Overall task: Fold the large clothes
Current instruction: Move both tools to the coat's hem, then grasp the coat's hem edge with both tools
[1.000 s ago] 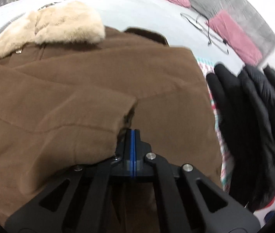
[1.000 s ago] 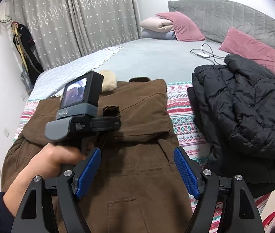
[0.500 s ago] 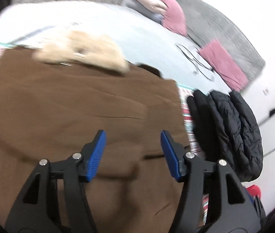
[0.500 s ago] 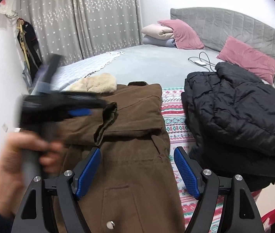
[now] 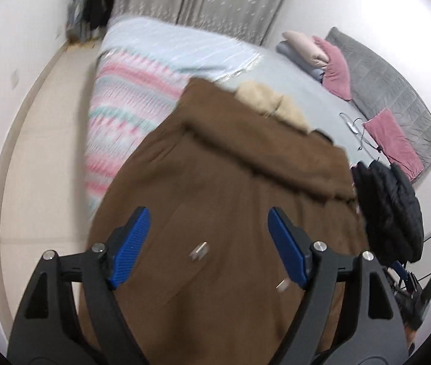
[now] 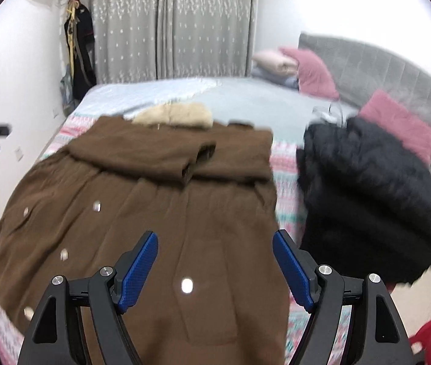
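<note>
A brown coat (image 5: 230, 197) (image 6: 142, 219) with a beige fur collar (image 5: 271, 106) (image 6: 174, 115) lies spread on the bed, front up. Both sleeves are folded across its chest, and one cuff (image 6: 197, 161) lies near the middle. My left gripper (image 5: 207, 213) hovers above the coat's lower left part; its jaws are opening and nothing is between them. One blue pad of it shows at the far left edge of the right wrist view. My right gripper (image 6: 214, 237) hangs open over the coat's hem, holding nothing.
A black puffer jacket (image 6: 367, 194) (image 5: 388, 210) lies heaped to the right of the coat on the patterned blanket (image 5: 118, 112). Pink pillows (image 6: 315, 73) and a grey headboard (image 6: 382, 60) stand at the far end. A cable (image 5: 358, 127) lies on the sheet. Floor (image 5: 42, 152) runs along the left.
My left gripper let go of the sleeve cuff, opened wide and drew back up and to the left. The right gripper shifted a little and stayed open.
</note>
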`<state>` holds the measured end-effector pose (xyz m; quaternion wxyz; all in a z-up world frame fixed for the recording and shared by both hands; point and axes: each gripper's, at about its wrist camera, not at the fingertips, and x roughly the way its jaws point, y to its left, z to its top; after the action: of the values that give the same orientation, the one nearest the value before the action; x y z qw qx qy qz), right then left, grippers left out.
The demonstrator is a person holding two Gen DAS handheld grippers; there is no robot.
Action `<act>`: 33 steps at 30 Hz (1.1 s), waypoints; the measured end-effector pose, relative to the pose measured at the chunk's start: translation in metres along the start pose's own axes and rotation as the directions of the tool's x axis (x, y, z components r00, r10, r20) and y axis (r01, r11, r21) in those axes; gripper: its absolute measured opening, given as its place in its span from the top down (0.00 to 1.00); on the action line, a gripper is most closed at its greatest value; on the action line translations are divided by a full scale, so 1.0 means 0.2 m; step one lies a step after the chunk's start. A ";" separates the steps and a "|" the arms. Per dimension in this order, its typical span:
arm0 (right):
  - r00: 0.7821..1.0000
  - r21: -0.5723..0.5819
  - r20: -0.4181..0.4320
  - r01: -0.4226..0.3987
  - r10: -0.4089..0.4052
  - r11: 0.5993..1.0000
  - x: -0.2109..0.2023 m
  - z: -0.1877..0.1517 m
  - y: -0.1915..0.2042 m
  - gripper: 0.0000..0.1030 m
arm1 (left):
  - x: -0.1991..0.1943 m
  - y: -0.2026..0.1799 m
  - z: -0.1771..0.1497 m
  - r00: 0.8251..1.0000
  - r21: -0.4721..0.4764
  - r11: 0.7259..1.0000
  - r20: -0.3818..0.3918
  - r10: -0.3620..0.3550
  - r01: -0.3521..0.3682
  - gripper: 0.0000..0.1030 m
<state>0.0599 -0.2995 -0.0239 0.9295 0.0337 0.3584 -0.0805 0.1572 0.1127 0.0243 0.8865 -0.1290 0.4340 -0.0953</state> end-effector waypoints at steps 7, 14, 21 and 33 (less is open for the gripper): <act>0.986 0.189 -0.156 -0.021 0.051 0.982 0.04 -0.34 -0.22 0.23 | 0.12 0.46 -0.30 0.992 -0.222 0.973 -0.096 -0.080 0.057 0.22; 0.971 0.449 -0.162 -0.085 0.175 0.889 -0.05 -0.57 -0.45 0.23 | 0.08 0.63 -0.39 0.987 -0.317 0.941 -0.067 -0.144 0.116 0.22; 0.955 0.557 -0.138 -0.145 0.263 0.818 -0.07 -0.67 -0.53 0.26 | 0.15 0.64 -0.50 0.957 -0.375 0.901 -0.102 -0.272 0.216 0.22; 0.908 0.654 -0.088 -0.258 0.410 0.711 -0.05 -0.77 -0.50 0.52 | 0.15 0.64 -0.64 0.940 -0.428 0.859 -0.057 -0.337 0.282 0.22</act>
<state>-0.0666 -0.3788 -0.1322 0.8158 0.4154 0.4019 -0.0208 0.0806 0.2060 -0.1140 0.7818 -0.3752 0.4746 -0.1507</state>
